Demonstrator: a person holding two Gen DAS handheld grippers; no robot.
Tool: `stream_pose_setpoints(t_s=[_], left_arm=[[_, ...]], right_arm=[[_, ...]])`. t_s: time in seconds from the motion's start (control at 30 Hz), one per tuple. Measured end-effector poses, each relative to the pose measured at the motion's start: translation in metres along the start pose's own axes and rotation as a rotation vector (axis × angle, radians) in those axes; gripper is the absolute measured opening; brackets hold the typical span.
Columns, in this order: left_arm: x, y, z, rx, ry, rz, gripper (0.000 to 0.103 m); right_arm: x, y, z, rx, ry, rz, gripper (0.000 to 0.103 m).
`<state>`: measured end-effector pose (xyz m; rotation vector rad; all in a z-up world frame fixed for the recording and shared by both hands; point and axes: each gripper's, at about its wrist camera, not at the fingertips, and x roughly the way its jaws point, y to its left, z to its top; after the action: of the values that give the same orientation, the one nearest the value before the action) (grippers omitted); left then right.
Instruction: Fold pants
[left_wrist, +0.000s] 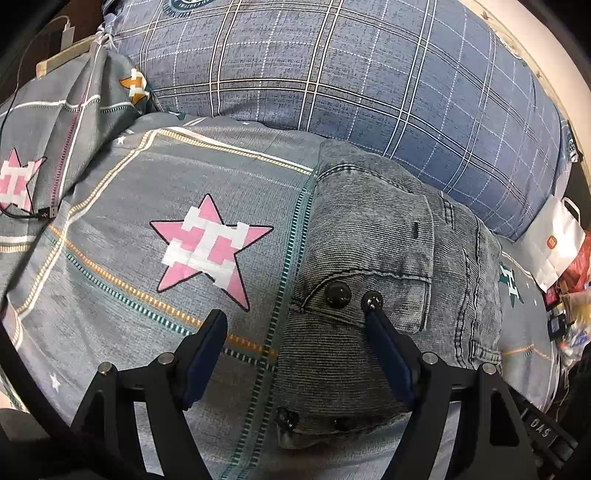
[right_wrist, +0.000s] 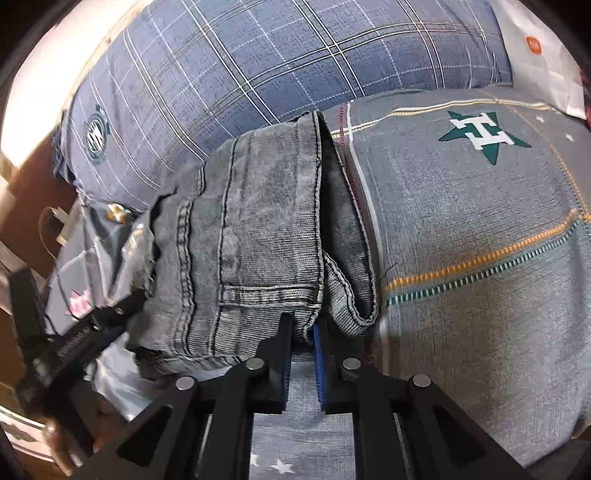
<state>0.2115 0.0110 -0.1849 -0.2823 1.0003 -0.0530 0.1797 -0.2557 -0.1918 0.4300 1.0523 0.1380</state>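
A home bedroom: bed (left_wrist: 110, 258) under a grey star-print cover, blue plaid pillow (left_wrist: 351, 74) behind (charger cable (left_wrist: 22, 216) trailing across), paper shopping bag (left_wrist: 554, 243) alongside.

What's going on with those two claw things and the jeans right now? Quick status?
Left gripper open above the waistband. Right gripper clamped on a hem of the folded jeans. Jeans sit bundled on the bedsheet, plaid pillow right behind.

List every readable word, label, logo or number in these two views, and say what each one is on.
"DAS": white letters on the black part at lower right, left wrist view.
"H": on the pink star and green star of the bedsheet.
Orange logo on the white bag: too small to read.
Round crest on the plaid pillow: lettering blurred.
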Motion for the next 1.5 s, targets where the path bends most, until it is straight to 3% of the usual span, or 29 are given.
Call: stream_pose_setpoints(t_s=[0.07, 0.1, 0.13, 0.17, 0.23, 0.27, 0.37, 0.47, 0.53, 0.6, 0.67, 0.73, 0.77, 0.83, 0.9, 1.0, 1.07, 1.13, 1.2, 1.23, 1.27, 1.3, 1.33, 1.43, 1.5], left_arm=[[-0.011, 0.004, 0.000, -0.002, -0.027, -0.008, 0.079], [-0.015, 0.006, 0.000, -0.007, -0.042, -0.015, 0.079], [-0.021, 0.009, 0.000, -0.020, -0.060, -0.035, 0.079], [-0.024, 0.011, 0.000, -0.031, -0.071, -0.053, 0.079], [-0.026, 0.012, 0.000, -0.037, -0.085, -0.073, 0.079], [-0.026, 0.010, 0.000, -0.026, -0.082, -0.066, 0.079], [-0.024, 0.007, 0.000, -0.010, -0.069, -0.056, 0.079], [-0.033, 0.006, 0.010, -0.026, -0.064, -0.118, 0.079], [-0.041, 0.001, 0.026, -0.011, -0.062, -0.155, 0.079], [-0.046, -0.007, 0.049, 0.027, -0.072, -0.124, 0.079], [-0.037, -0.012, 0.071, 0.045, -0.085, -0.083, 0.079], [-0.017, -0.012, 0.078, 0.060, -0.082, -0.117, 0.079], [-0.002, -0.010, 0.077, 0.071, -0.072, -0.137, 0.079], [0.019, -0.002, 0.068, 0.057, -0.045, -0.081, 0.079], [0.029, 0.008, 0.058, -0.024, -0.008, -0.063, 0.079], [0.026, 0.015, 0.061, -0.073, -0.001, -0.118, 0.079], [0.024, 0.020, 0.066, -0.074, -0.010, -0.095, 0.079], [0.033, 0.027, 0.067, -0.107, 0.044, -0.099, 0.079], [0.048, 0.034, 0.065, -0.165, 0.145, -0.202, 0.079], [0.055, 0.036, 0.062, -0.187, 0.194, -0.245, 0.079], [0.060, 0.037, 0.060, -0.201, 0.227, -0.276, 0.075], [0.060, 0.036, 0.058, -0.201, 0.236, -0.293, 0.070], [0.060, 0.034, 0.057, -0.191, 0.236, -0.308, 0.058], [0.061, 0.030, 0.055, -0.174, 0.230, -0.320, 0.055], [0.069, 0.033, 0.049, -0.218, 0.254, -0.333, 0.055]], right_arm=[[-0.011, 0.002, 0.000, 0.008, -0.025, 0.026, 0.015], [-0.023, 0.000, 0.001, 0.011, -0.063, 0.099, 0.016], [-0.027, 0.008, 0.000, 0.012, -0.079, 0.166, 0.025], [-0.034, 0.005, 0.000, 0.016, -0.083, 0.244, 0.056], [-0.047, -0.001, 0.001, 0.035, -0.113, 0.342, 0.096], [-0.052, -0.003, 0.000, 0.036, -0.150, 0.366, 0.098], [-0.054, 0.001, 0.005, 0.027, -0.142, 0.372, 0.098], [-0.055, 0.006, 0.015, 0.045, -0.175, 0.281, 0.098], [-0.058, 0.012, 0.034, 0.049, -0.190, 0.258, 0.098], [-0.056, 0.016, 0.056, 0.047, -0.208, 0.235, 0.098], [-0.050, 0.015, 0.081, 0.039, -0.177, 0.198, 0.097], [-0.031, 0.012, 0.097, 0.068, -0.130, 0.182, 0.097], [-0.023, 0.008, 0.100, 0.080, -0.114, 0.184, 0.097], [-0.006, -0.001, 0.092, 0.101, -0.113, 0.166, 0.096], [0.019, -0.013, 0.086, 0.130, -0.030, 0.133, 0.095], [0.039, -0.021, 0.088, 0.169, 0.036, 0.189, 0.095], [0.044, -0.026, 0.091, 0.198, 0.053, 0.213, 0.094], [0.052, -0.031, 0.090, 0.229, 0.082, 0.205, 0.088], [0.054, -0.034, 0.086, 0.244, 0.092, 0.223, 0.085], [0.053, -0.033, 0.086, 0.242, 0.097, 0.232, 0.077], [0.054, -0.032, 0.086, 0.246, 0.115, 0.254, 0.061], [0.057, -0.033, 0.083, 0.264, 0.133, 0.262, 0.057], [0.057, -0.035, 0.080, 0.270, 0.136, 0.252, 0.054], [0.057, -0.037, 0.077, 0.269, 0.138, 0.253, 0.055], [0.059, -0.036, 0.077, 0.258, 0.137, 0.249, 0.058]])
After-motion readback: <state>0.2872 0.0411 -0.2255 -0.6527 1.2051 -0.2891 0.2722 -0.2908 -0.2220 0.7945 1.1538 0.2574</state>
